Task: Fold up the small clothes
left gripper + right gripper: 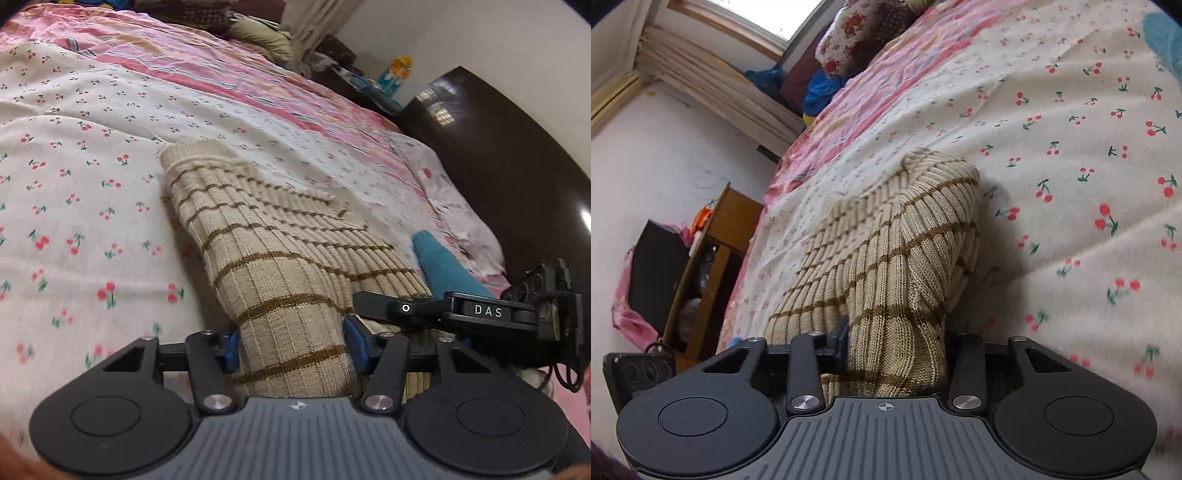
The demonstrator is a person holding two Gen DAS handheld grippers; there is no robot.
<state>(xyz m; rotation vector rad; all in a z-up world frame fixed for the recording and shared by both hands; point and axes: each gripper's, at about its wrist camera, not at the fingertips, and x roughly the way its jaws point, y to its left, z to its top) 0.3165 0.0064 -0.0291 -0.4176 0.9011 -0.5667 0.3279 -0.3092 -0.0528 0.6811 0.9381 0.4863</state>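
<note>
On cherry-print sheet: one beige striped sweater. Left gripper pinching its near edge. Just right of sweater: one teal cloth, right gripper marked "DAS", also clamped on sweater knit.

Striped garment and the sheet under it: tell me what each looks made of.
Striped garment: thick ribbed knit, likely wool or acrylic yarn; raised vertical ribs and visible stitches, matte beige with brown stripes.
Sheet: thin woven cloth, probably cotton; flat, matte, finely creased, with a printed cherry pattern.
</note>
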